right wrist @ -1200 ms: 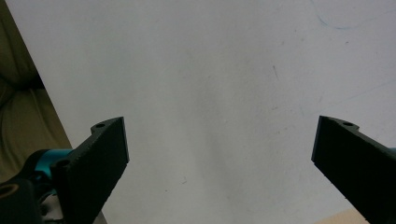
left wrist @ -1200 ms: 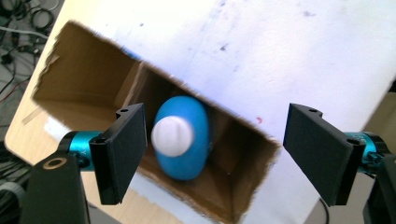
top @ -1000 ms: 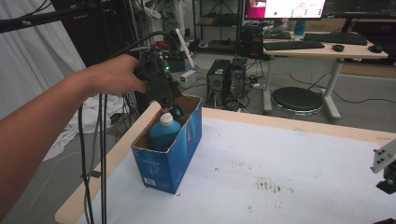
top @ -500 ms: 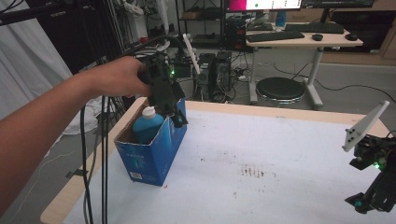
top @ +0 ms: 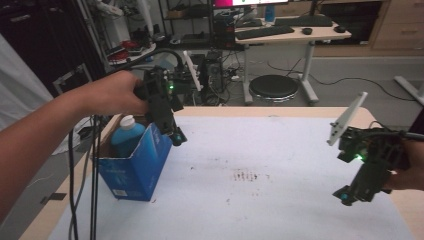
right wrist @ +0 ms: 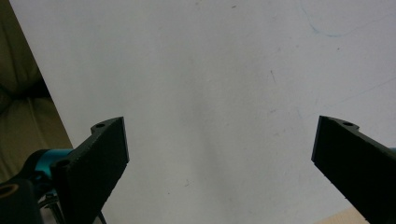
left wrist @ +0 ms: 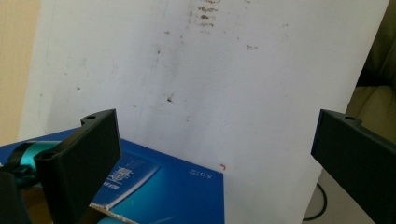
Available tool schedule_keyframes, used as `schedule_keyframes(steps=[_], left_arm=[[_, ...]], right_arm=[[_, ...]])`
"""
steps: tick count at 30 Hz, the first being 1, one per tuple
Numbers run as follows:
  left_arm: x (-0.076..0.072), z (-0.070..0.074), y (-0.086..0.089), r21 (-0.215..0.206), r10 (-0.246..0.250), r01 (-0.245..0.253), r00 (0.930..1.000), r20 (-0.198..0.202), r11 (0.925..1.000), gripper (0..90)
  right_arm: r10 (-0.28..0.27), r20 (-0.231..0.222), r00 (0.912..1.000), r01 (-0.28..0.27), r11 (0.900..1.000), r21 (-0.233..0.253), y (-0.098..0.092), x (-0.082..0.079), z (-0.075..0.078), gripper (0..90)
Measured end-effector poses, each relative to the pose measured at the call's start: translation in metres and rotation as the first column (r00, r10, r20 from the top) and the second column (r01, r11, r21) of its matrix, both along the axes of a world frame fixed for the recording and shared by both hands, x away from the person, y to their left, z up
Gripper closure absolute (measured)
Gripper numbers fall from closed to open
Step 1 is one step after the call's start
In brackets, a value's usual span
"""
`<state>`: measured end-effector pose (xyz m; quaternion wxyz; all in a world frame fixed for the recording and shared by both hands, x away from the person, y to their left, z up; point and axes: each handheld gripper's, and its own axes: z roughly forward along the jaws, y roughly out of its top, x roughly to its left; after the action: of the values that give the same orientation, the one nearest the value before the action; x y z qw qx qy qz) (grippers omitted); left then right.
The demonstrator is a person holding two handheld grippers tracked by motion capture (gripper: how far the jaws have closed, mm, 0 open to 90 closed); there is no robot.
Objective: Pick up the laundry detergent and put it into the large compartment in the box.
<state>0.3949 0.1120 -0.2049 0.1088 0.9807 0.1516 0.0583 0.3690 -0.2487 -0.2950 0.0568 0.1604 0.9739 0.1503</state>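
The blue box (top: 135, 162) stands at about nine o'clock on the table (top: 280, 200) with a blue bottle (top: 126, 135) upright inside, and the left gripper (top: 176, 136) hangs tilted over its far rim, jaws apart and empty. I'd judge a reach for the bottle comes next, needing a drop straight down; the right gripper (top: 357, 192) waits at four o'clock, jaws wide apart

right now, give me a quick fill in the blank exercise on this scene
1. The bottle stands inside the blue ____.
2. The left gripper, by the box, has its jaws ____.
3. The bottle's cap is ____ in colour.
4. The right gripper hangs over the table holding ____.

Missing words: box; open; white; nothing
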Motion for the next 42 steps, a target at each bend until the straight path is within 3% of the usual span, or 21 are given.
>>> schedule_keyframes(steps=[4, 7, 12, 24, 37, 42], left_arm=[[0.006, -0.005, -0.01, 0.01, 0.039, -0.039, 0.9992, 0.003, 0.9992, 1.6], [0.008, -0.012, -0.019, 0.018, 0.033, -0.033, 0.9995, -0.003, 0.9993, 1.6], [0.013, -0.02, -0.032, 0.03, 0.082, -0.083, 0.996, 0.034, 0.9961, 1.6], [0.014, -0.044, -0.046, 0.028, 0.082, -0.081, 0.9964, -0.02, 0.9963, 1.6], [0.01, -0.057, -0.05, 0.032, 0.071, -0.07, 0.9971, -0.03, 0.9971, 1.6], [0.01, -0.063, -0.052, 0.054, 0.072, -0.07, 0.9969, -0.031, 0.9961, 1.6]], right_arm=[[-0.005, -0.003, 1.0, 0.005, 1.0, -0.001, 0.001, 0.001, 0.0, 2.9], [-0.001, -0.001, 1.0, 0.001, 1.0, 0.002, 0.0, 0.001, 0.0, 2.9], [-0.004, 0.001, 1.0, 0.004, 1.0, 0.006, 0.0, 0.003, 0.001, 2.9], [0.008, 0.001, 1.0, -0.008, 1.0, 0.005, 0.003, 0.004, 0.001, 2.9], [0.014, -0.005, 0.9999, -0.014, 1.0, -0.001, 0.007, 0.005, -0.001, 2.9], [0.016, -0.007, 0.9999, -0.016, 1.0, -0.002, 0.007, 0.007, -0.002, 2.9]])
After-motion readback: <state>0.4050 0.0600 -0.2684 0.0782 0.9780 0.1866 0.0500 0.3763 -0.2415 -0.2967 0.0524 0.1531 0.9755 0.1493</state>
